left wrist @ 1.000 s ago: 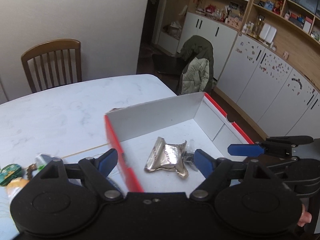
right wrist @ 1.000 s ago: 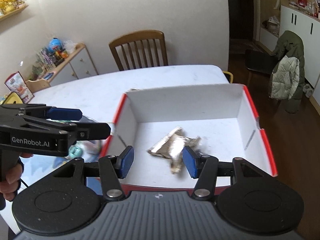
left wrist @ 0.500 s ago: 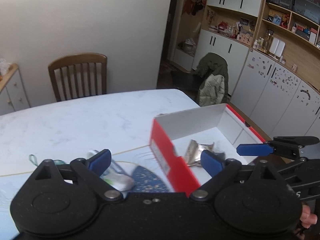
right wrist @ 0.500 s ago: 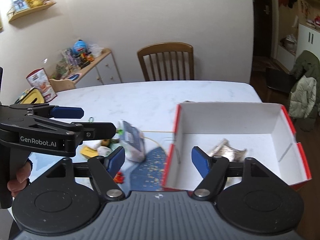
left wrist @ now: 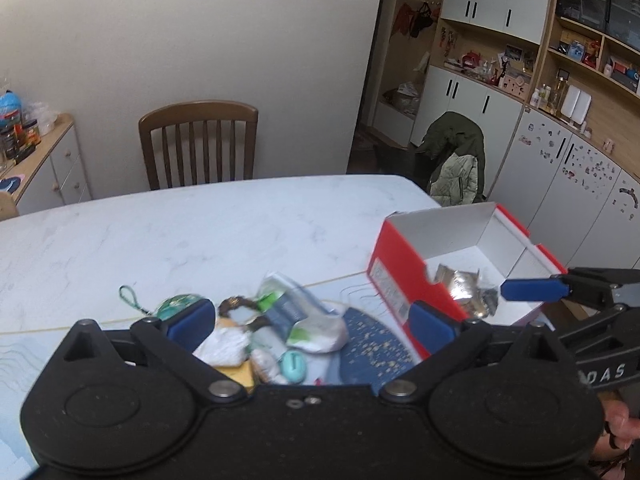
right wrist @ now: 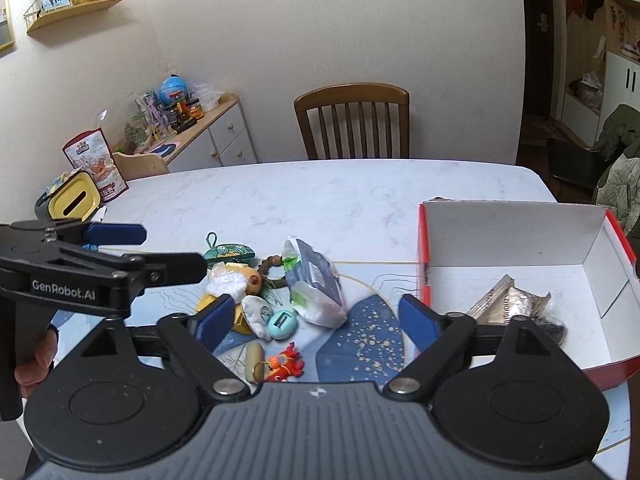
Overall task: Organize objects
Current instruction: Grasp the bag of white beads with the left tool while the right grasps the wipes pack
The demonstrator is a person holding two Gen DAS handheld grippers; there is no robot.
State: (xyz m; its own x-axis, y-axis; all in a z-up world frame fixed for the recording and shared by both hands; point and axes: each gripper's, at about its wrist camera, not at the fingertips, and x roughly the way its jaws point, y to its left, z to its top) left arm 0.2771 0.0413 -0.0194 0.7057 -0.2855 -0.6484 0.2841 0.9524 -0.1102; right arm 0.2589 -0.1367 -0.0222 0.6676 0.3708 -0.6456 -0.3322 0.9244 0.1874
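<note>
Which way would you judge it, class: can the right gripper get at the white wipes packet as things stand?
Probably yes. The right gripper is open and empty, and the wipes packet lies on top of the pile just ahead, nothing covering it.

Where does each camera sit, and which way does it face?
Left wrist: on the left gripper, facing the small-item pile, red cardboard box at right; right gripper intrudes.
Right wrist: on the right gripper, facing the same pile; left gripper at left.
Shared: white marble table, brown wooden chair.
</note>
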